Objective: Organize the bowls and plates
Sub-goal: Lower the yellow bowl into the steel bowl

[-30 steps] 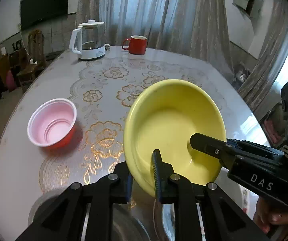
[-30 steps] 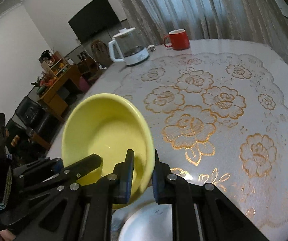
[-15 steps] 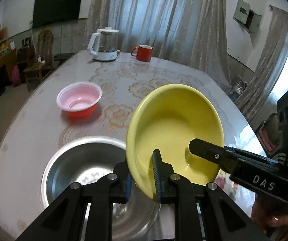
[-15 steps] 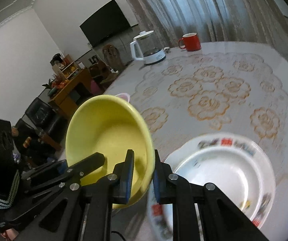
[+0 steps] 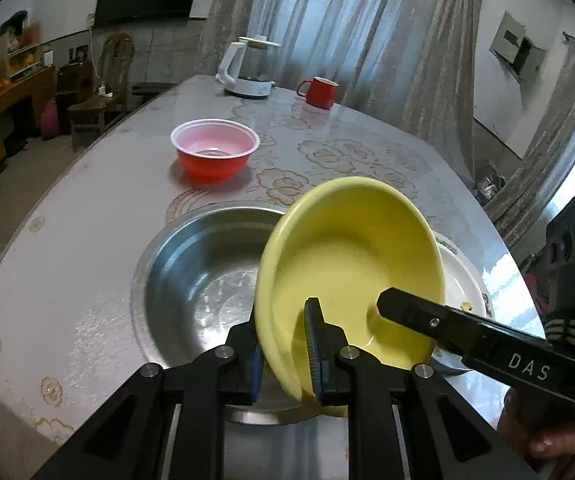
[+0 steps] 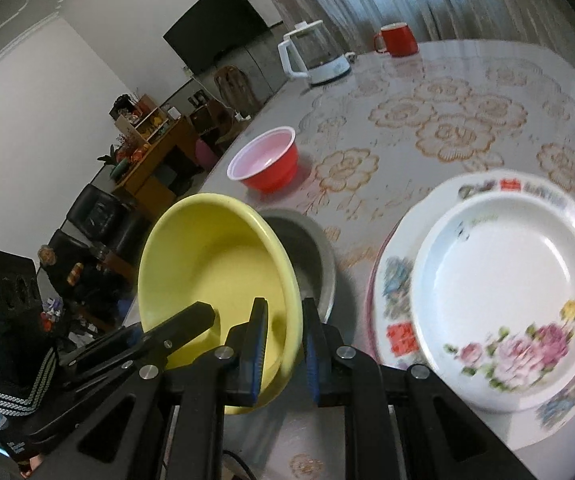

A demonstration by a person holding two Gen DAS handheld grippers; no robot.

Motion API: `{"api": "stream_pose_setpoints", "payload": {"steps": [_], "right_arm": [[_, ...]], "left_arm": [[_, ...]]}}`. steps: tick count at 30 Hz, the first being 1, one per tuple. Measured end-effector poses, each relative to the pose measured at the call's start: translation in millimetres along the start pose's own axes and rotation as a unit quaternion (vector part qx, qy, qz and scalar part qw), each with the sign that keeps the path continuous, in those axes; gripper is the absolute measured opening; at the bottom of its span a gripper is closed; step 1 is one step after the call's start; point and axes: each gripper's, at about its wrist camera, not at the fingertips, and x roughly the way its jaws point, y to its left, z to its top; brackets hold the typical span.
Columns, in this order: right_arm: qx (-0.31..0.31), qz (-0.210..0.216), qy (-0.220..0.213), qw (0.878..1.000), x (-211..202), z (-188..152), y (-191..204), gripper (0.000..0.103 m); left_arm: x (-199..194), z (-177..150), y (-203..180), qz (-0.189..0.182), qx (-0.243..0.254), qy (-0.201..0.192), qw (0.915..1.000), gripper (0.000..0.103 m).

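Two grippers share one load: the left gripper and right gripper each have jaws clamped on opposite sides of the yellow bowl's rim. The bowl hangs tilted in the air, above the near edge of the steel basin, with the stacked plates just beside on the right. The red bowl sits further out on the table, apart from both; kettle and mug are far off.

Risks, as judged from this:
- Grip is on a thin, smooth rim only. If the two hands drift apart or twist unequally, one pad could slide off and the bowl would swing on the other.
- One-sided release would drop it edge-first into the basin, likely skidding or clattering.
- The bowl's right side is close to the plates; a sideways drift on lowering could clip the top plate's rim and shift the stack.
- Tilt uncorrected means it lands canted, not nested.
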Motion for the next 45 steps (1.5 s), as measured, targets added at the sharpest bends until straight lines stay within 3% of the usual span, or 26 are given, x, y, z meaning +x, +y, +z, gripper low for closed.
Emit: {"api": "stream_pose_setpoints", "payload": {"steps": [12, 21, 27, 36, 42, 45], "right_arm": [[0.002, -0.009, 0.032, 0.999, 31.4, -1.2, 16.0, 0.017], [-0.002, -0.042, 0.054, 0.998, 53.0, 2.7, 22.8, 0.018], [-0.01, -0.076, 0.06, 0.995, 58.7, 6.7, 25.1, 0.023], [-0.005, -0.077, 0.074, 0.994, 62.7, 8.2, 25.7, 0.026], [-0.005, -0.088, 0.064, 0.994, 54.9, 8.3, 30.1, 0.032], [0.0, -0.085, 0.059, 0.995, 51.1, 8.5, 28.1, 0.032]], "left_arm": [[9.1, -0.1, 28.8, 0.009, -0.024, 0.006, 0.9997, 0.018], [27.7, 6.0, 35.3, 0.033, -0.009, 0.02, 0.9992, 0.018], [45.2, 6.5, 32.4, 0.048, 0.007, 0.033, 0.9983, 0.02], [46.7, 7.4, 34.0, 0.059, 0.022, 0.028, 0.9976, 0.02], [51.2, 7.0, 29.7, 0.081, 0.045, 0.026, 0.9953, 0.024], [52.5, 6.3, 25.3, 0.085, 0.056, 0.026, 0.9944, 0.033]]}}
